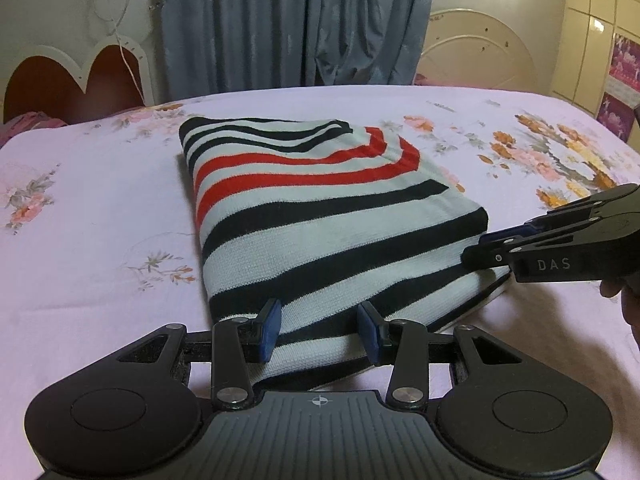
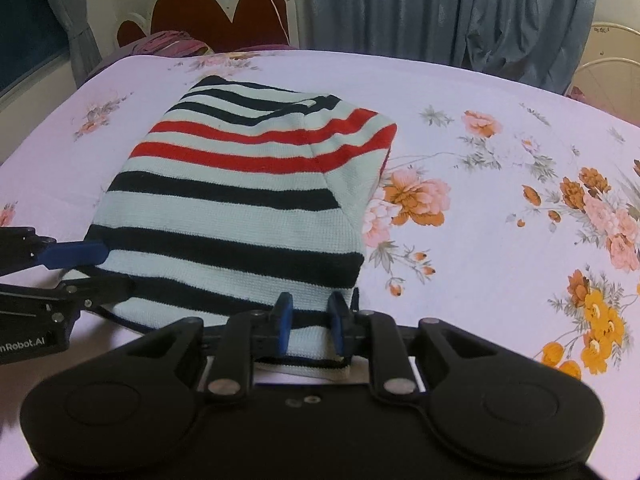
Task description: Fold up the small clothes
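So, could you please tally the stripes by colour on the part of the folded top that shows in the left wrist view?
On the striped top:
Red stripes: 3
Dark navy stripes: 8, as far as the fold shows
Total: 11

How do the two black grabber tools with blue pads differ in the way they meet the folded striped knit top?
The left gripper stands wider, at the striped top's near-left corner. The right gripper is narrower, pinching the near-right corner's edge. Both reach over the floral bedsheet.
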A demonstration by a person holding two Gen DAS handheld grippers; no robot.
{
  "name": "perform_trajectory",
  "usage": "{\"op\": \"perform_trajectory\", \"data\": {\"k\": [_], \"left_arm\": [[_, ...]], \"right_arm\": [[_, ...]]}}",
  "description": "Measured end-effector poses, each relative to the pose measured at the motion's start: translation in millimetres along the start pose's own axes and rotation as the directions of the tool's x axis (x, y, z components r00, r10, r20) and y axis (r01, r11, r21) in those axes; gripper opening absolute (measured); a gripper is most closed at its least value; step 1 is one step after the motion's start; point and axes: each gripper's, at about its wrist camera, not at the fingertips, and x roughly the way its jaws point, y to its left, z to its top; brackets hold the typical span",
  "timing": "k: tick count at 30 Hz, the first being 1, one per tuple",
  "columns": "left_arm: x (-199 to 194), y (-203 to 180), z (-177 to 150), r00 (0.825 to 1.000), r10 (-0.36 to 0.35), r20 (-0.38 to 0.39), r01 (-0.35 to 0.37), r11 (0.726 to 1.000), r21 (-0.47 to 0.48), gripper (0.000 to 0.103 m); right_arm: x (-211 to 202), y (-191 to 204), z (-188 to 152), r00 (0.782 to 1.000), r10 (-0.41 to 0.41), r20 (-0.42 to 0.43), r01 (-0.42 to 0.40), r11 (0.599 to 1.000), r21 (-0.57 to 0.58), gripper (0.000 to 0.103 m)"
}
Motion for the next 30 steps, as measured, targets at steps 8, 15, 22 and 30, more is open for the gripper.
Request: {"op": "perform_trajectory", "data": {"k": [8,15,22,30], "left_arm": [[-41.2,-18.4,2.2,0.993,0.101,0.056,-0.097,0.993,-0.06,0.068],[-87.8,-38.3,-11.3,0.98,0.165,0.114,-0.151,0.982,-0.116,0.103],[-131.3,-61.1,-20.9,0.984,0.147,0.102,-0.136,0.985,-0.108,0.103],[-186.8,-97.0,-30.8,0.974,0.152,0.17,-0.135,0.985,-0.106,0.103]], "right_arm": [[-47.3,-1.8,-2.9,0.995,-0.01,0.101,0.007,0.999,0.035,0.069],[-93.0,-11.5,-27.9,0.986,-0.093,0.14,0.085,0.995,0.06,0.09],[-144.6,-10.5,-49.5,0.976,-0.106,0.189,0.089,0.991,0.098,0.092],[-204.5,-8.4,-74.8,0.967,-0.094,0.238,0.064,0.989,0.132,0.093]]}}
